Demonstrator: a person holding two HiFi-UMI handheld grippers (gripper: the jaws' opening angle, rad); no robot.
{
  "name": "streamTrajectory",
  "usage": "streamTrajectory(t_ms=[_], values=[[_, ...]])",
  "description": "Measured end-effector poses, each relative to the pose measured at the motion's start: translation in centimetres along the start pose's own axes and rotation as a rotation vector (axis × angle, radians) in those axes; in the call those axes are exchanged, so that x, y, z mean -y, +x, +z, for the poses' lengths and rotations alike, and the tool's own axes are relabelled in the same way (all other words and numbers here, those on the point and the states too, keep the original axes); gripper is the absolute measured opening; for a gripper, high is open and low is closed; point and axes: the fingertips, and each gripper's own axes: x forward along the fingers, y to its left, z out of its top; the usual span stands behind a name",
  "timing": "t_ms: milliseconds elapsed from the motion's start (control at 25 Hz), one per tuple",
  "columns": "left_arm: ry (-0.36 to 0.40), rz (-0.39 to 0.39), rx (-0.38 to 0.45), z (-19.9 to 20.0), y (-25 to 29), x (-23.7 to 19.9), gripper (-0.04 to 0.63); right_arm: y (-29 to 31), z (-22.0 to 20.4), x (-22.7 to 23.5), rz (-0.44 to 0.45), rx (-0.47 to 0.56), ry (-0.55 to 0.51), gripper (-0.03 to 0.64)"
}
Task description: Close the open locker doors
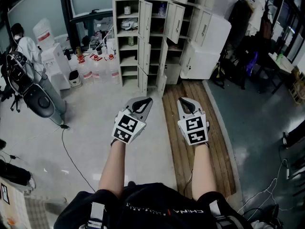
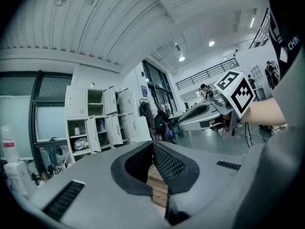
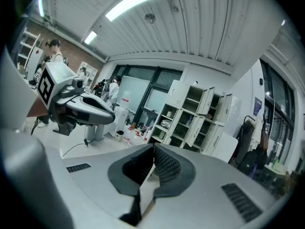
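Note:
A bank of white lockers (image 1: 143, 32) stands across the floor ahead of me, and several of its doors (image 1: 145, 18) hang open, showing shelves with small items. The same lockers (image 2: 95, 123) show in the left gripper view and again, as the locker bank (image 3: 190, 118), in the right gripper view. My left gripper (image 1: 144, 101) and right gripper (image 1: 186, 102) are held side by side well short of the lockers. Both are shut with nothing between the jaws. The left gripper's tips (image 2: 153, 144) meet, as do the right gripper's tips (image 3: 154, 149).
A wooden plank strip (image 1: 190, 132) runs along the floor under my right arm. Water bottles (image 1: 95, 66) stand left of the lockers. A person (image 1: 24, 46) and a scooter (image 1: 28, 89) are at the far left. A cable (image 1: 71, 156) crosses the floor. Hanging clothes (image 1: 243, 23) fill the right.

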Motion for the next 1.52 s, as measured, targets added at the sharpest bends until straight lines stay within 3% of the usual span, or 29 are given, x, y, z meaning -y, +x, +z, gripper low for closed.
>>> streamTrajectory(t_ms=[560,880,1120,1520], values=[[-0.071,0.0,0.017,-0.5,1.1,-0.1,0.02,0.8,-0.6,0.3,0.014,0.014,0.064,0.031],[-0.073,-0.064,0.01,-0.8,2.0,1.0,0.02,1.3,-1.2,-0.6,0.04,0.005,0.062,0.031],[-0.069,-0.066,0.009,-0.7,2.3,0.8,0.02,1.3,-0.1,0.4,-0.012,0.072,0.074,0.032],[-0.052,-0.068,0.006,-0.8,3.3,2.1,0.02,0.4,-0.8,0.8,0.044,0.067,0.039,0.032]])
